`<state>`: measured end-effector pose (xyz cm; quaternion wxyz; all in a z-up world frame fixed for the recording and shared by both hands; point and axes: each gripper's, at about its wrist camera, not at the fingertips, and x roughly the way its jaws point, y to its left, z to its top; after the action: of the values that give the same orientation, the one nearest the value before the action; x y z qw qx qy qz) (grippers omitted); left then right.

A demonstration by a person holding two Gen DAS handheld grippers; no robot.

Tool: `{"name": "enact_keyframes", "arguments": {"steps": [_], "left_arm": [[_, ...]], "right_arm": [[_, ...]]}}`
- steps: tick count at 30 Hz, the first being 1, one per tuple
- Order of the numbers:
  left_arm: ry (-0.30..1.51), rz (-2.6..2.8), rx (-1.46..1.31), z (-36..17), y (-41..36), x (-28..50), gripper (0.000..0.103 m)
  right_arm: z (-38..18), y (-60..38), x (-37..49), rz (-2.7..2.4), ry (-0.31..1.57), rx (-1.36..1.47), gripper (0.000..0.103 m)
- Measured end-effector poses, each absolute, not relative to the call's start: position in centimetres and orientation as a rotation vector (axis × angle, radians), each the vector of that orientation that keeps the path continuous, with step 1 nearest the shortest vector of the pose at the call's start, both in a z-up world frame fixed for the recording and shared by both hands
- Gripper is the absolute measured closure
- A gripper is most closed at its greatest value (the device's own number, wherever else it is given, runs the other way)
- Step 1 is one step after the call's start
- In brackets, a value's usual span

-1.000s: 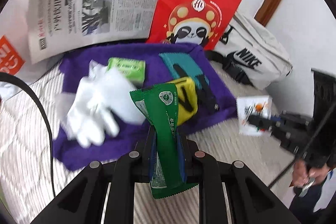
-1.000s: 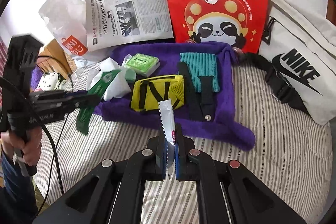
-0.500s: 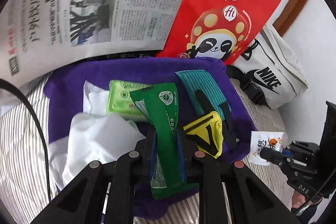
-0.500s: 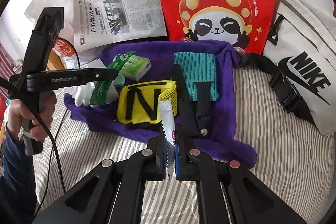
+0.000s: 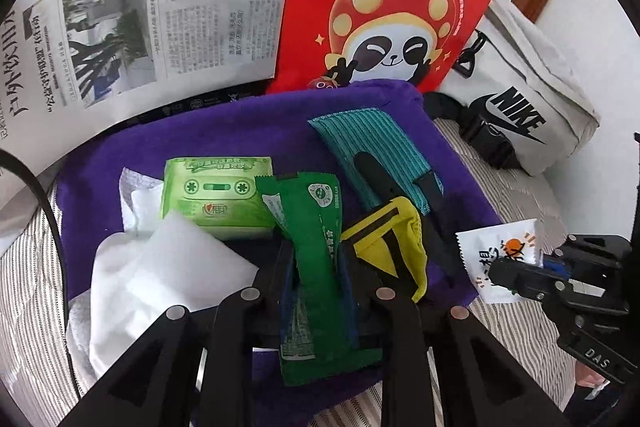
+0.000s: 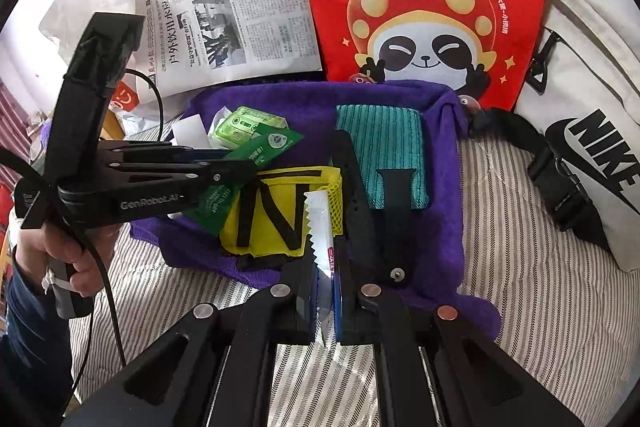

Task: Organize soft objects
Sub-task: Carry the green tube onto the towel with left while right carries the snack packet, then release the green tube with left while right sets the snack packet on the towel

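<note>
Stock as I see it, on the striped bed (image 6: 520, 287):
- Purple towel (image 5: 420, 115) carrying a green tissue pack (image 5: 216, 195), teal cloth (image 5: 368, 139), yellow mesh pouch (image 6: 276, 215) and white tissues (image 5: 160, 267).
- My left gripper (image 5: 316, 259): jaws have just been opening, the green sachet (image 5: 316, 227) between them, over the towel.
- My right gripper (image 6: 324, 267): jaws clenched on a white sachet (image 6: 320, 227) at the towel's near edge.
</note>
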<state>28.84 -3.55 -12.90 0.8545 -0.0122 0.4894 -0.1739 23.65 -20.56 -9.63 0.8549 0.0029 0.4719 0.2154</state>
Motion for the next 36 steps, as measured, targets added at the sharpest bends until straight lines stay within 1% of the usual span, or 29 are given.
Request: {"name": "enact_keyframes", "arguments": {"steps": [3,6,9,10,11,13,18,24,36], "left_arm": [[1.032,-0.345,-0.032,-13.0,-3.6,29.3,0.08],[1.043,-0.34,-0.03,-13.0,-3.8,29.6,0.076],[1.047,-0.348,-0.001,-12.9,-4.2,29.4,0.067],[1.049,-0.352,0.002,-12.7,-4.3,29.2,0.062],[1.049,-0.362,0.003,-12.6,-4.5,29.0,0.054],[1.049,-0.378,-0.003,-12.2,-4.5,28.7,0.047],[1.053,-0.371,0.007,-11.4,-4.6,27.6,0.046],[1.048,-0.357,0.001,-10.5,-3.7,26.1,0.042],[0.992,-0.336,-0.03,-8.1,-1.4,24.3,0.039]], "right_arm": [[-9.6,-20.8,23.5,0.455,0.993,0.013,0.097],[-9.5,-20.9,23.2,0.457,0.988,0.012,0.097],[-9.5,-21.1,23.0,0.451,0.987,0.014,0.097],[-9.6,-21.2,23.0,0.45,0.989,0.017,0.097],[-9.6,-21.3,23.0,0.448,0.988,0.021,0.097],[-9.5,-21.5,22.9,0.446,0.986,0.025,0.097],[-9.1,-21.7,22.6,0.444,0.973,0.023,0.097],[-8.8,-21.8,22.7,0.437,0.968,0.018,0.097],[-10.2,-21.2,25.4,0.42,0.992,0.0,0.097]]}}
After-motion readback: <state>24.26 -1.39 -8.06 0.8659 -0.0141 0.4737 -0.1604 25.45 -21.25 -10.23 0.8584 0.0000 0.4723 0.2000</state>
